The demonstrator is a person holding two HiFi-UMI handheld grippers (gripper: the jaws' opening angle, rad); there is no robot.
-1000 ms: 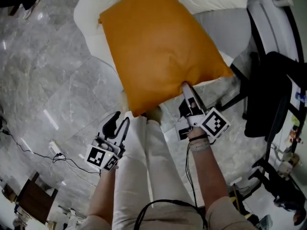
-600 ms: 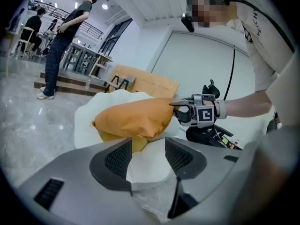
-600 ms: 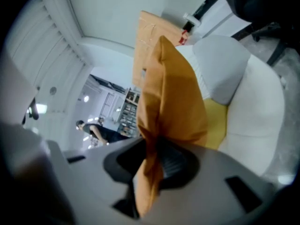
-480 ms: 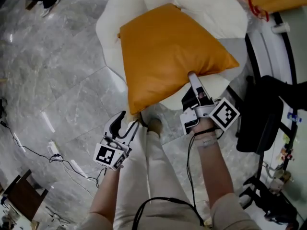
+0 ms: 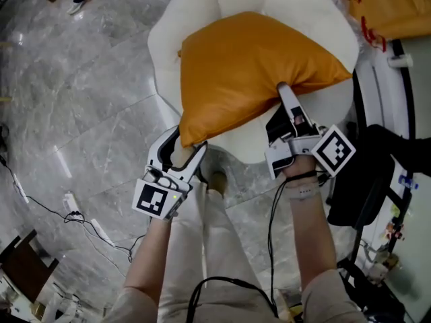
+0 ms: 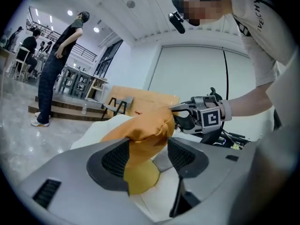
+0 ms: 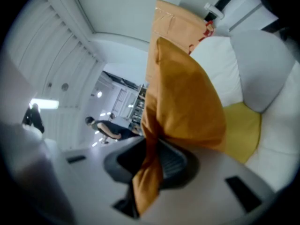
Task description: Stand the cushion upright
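Note:
An orange cushion [image 5: 249, 66] lies tilted on a white padded seat [image 5: 168, 39]. My right gripper [image 5: 286, 103] is shut on the cushion's near right edge, and in the right gripper view the orange fabric [image 7: 187, 97] is bunched between the jaws [image 7: 150, 161]. My left gripper [image 5: 180, 155] is at the cushion's near left corner. Its jaws have just been opening, and the corner [image 6: 145, 125] hangs between them with a gap at the right pad [image 6: 183, 153]. The left gripper view also shows the right gripper [image 6: 174, 110] on the far edge.
An orange-brown bag [image 5: 390, 5] sits at the top right. A black chair [image 5: 377, 173] stands to the right. A cable and socket strip [image 5: 71, 207] lie on the grey marble floor. My legs [image 5: 195, 247] stand below the seat. People [image 6: 56, 69] stand in the distance.
Both grippers have moved up the frame toward the seat. The right one has carried the cushion's edge with it. The left has come to the cushion's corner, its jaws spread wider.

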